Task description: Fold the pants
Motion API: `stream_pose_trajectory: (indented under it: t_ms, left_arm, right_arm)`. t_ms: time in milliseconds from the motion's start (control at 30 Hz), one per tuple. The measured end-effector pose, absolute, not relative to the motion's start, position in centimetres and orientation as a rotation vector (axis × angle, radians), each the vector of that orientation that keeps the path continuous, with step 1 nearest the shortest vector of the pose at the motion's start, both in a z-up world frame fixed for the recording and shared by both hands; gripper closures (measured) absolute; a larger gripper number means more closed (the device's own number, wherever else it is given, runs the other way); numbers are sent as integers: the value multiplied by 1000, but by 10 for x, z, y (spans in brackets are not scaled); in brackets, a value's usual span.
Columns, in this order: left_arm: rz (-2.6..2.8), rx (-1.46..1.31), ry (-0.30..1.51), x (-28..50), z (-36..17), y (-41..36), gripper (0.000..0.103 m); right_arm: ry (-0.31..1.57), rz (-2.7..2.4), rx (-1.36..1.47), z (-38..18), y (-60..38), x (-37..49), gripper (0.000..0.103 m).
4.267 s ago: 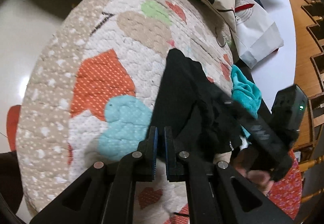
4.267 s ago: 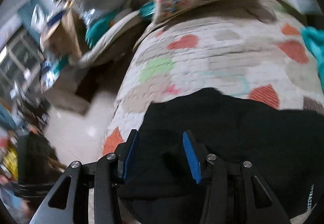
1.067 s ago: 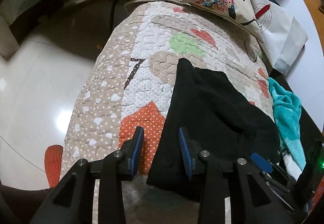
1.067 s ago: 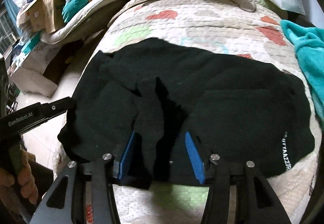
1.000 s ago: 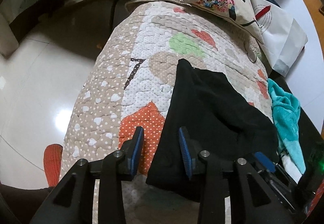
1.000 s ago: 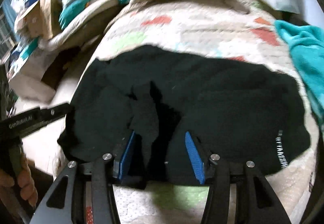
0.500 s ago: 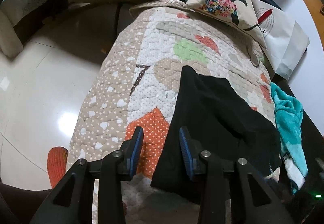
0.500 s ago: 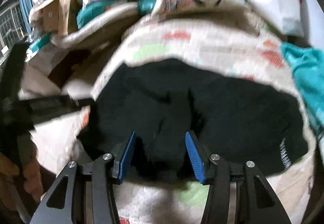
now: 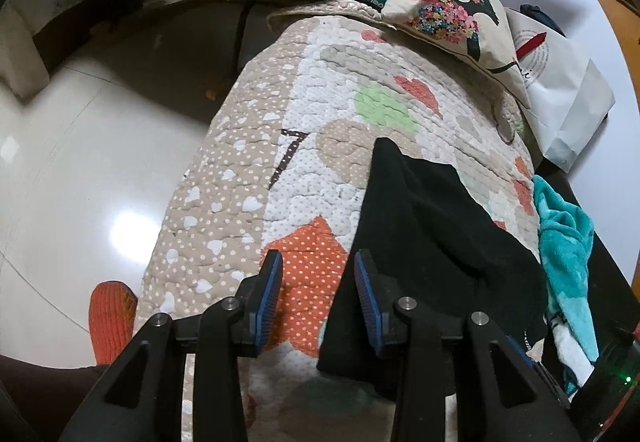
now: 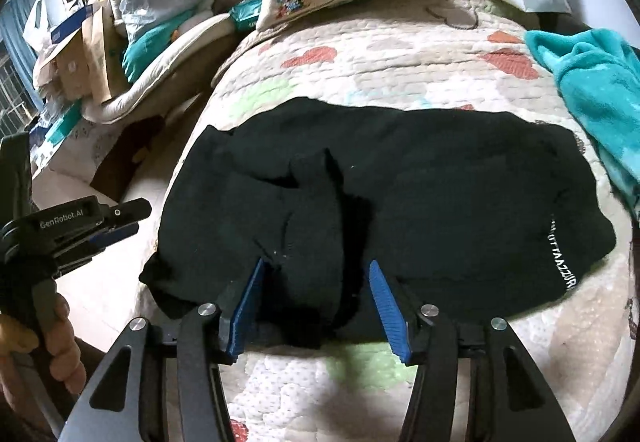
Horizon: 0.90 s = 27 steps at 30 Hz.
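The black pants (image 10: 400, 202) lie folded in a wide bundle on the quilted heart-pattern cover (image 10: 360, 54); white lettering shows near their right end. They also show in the left wrist view (image 9: 424, 242). My right gripper (image 10: 316, 302) is open, its blue pads either side of a raised fold at the pants' near edge. My left gripper (image 9: 318, 294) is open and empty, hovering over the cover (image 9: 256, 178) at the pants' left edge; it also shows at the left of the right wrist view (image 10: 88, 226).
A teal towel (image 10: 592, 90) lies right of the pants. A floral pillow (image 9: 452, 10) and a white paper bag (image 9: 568, 90) sit at the far end. The cover's left edge drops to a glossy floor (image 9: 80, 162). Bags and boxes (image 10: 100, 22) are piled beyond.
Four seconds ago the left gripper was shut on the pants; it let go and is open. Over the last second both grippers drew back slightly; the pants stayed put.
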<state>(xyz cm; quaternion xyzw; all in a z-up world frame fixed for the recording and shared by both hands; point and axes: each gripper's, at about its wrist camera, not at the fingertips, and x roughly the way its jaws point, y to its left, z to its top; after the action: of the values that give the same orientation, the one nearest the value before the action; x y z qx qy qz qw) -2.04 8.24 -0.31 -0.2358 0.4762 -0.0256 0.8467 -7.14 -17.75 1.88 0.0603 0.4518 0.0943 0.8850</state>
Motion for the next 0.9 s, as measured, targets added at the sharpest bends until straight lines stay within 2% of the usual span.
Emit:
stream_pose_trajectory:
  t_ms: [300,600,733,833,900]
  left_arm:
    - [-56,-474,1033,-20,-11,74,66]
    - [-38,-471,1054,-20,-19,71,66]
    - [-29,-457,1055,-19,-20,71,66]
    - [-44,-483,1067,-20,-21,71,66]
    - [-41,-467,1058,-21,-19,70,66]
  right_arm:
    - [843,179,50,39,-169,-78,44]
    - [835,203,47,39,-165,-79,44]
    - [904,212,27,25,-159,-72,44]
    - [1017,201,27,-1,-160,-66,37]
    - [992,203,47,3,-163,-68,37]
